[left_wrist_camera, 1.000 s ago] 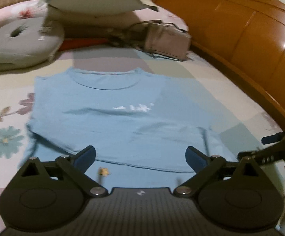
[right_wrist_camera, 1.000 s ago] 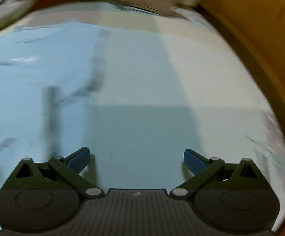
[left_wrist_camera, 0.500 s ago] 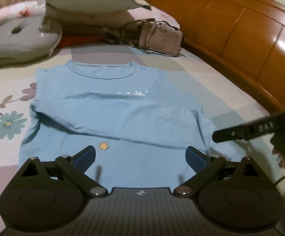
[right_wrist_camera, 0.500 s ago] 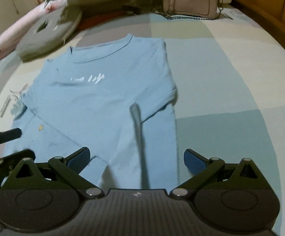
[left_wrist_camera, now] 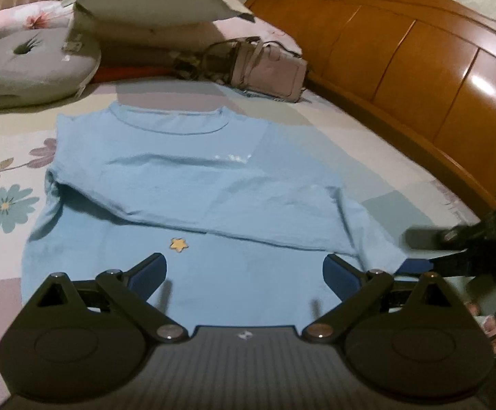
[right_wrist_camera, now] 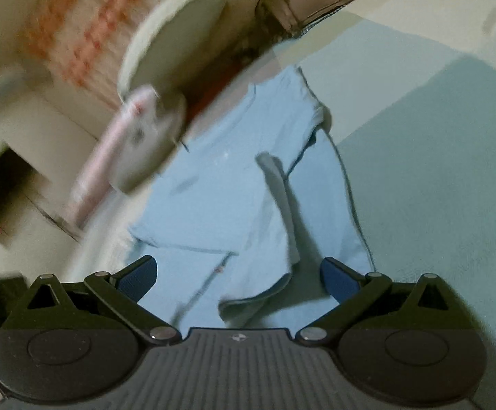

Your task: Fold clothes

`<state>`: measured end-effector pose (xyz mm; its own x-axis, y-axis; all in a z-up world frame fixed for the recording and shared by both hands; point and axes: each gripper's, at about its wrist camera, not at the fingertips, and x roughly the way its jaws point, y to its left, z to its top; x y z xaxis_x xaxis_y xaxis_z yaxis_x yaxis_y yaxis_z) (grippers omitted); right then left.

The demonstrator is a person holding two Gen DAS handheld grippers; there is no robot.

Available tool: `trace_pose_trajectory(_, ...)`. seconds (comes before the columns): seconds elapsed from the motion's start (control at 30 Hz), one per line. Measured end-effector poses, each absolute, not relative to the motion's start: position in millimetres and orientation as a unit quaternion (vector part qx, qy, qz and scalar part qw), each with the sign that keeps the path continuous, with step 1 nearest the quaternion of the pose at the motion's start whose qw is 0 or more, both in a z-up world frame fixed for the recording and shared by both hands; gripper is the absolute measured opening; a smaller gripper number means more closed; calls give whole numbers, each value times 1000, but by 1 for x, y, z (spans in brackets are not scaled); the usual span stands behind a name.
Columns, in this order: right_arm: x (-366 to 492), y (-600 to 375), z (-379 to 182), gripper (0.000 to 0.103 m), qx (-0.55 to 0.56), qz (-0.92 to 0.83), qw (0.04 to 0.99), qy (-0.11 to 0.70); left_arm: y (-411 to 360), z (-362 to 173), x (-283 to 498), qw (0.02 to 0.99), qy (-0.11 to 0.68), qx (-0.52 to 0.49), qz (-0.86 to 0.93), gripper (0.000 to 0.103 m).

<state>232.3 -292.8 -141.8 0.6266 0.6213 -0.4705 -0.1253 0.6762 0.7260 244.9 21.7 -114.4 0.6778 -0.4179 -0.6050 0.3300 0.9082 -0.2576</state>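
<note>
Across mid-frame the blue shirt [left_wrist_camera: 193, 184] is laid flat, sleeves crossed inward for folding; left gripper [left_wrist_camera: 244, 270] and right gripper [right_wrist_camera: 237, 273] are held wide open, nothing gripped.

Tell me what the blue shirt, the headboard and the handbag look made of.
Shirt: soft matte knit, likely cotton; it drapes limply and creases. Headboard: panelled wood, glossy varnish; it shows bright glare spots. Handbag: smooth pinkish leather or faux leather, hard to tell which.
</note>
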Motion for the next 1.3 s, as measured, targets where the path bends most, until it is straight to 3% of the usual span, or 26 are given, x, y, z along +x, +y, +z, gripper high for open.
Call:
trace_pose_trajectory(0.2, 216, -294, -143, 103, 394, 233, 820, 344, 22, -116, 246, 913, 343, -68, -211, 98)
trace_pose_trajectory(0.27, 212, -293, -151, 94, 401, 221, 830, 319, 22, -118, 246, 912, 345, -66, -210, 98)
trace_pose_trajectory(0.53, 202, -291, -158, 87, 445, 199, 831, 268, 22, -119, 246, 912, 344, -69, -211, 98)
trace_pose_trajectory(0.57, 202, -292, -161, 81, 447, 194, 831, 267, 22, -120, 246, 913, 344, -69, -210, 98)
trace_pose_trajectory(0.63, 202, -290, -169, 56, 433, 176, 842, 270, 21, -121, 246, 912, 345, -69, -211, 98)
trace_pose_trajectory(0.73, 204, -293, -175, 37, 439, 156, 842, 272, 19, -121, 246, 911, 346, -67, -212, 98)
trace_pose_trajectory(0.8, 204, -294, -174, 14, 433, 141, 845, 280, 19, -121, 246, 912, 346, -67, -211, 98)
trace_pose_trajectory(0.83, 204, -295, -174, 11, 430, 133, 846, 284, 19, -121, 246, 912, 345, -68, -211, 98)
trace_pose_trajectory(1.3, 204, -327, -134, 7, 339, 28, 891, 299, 27, -118, 246, 912, 341, -86, -209, 98)
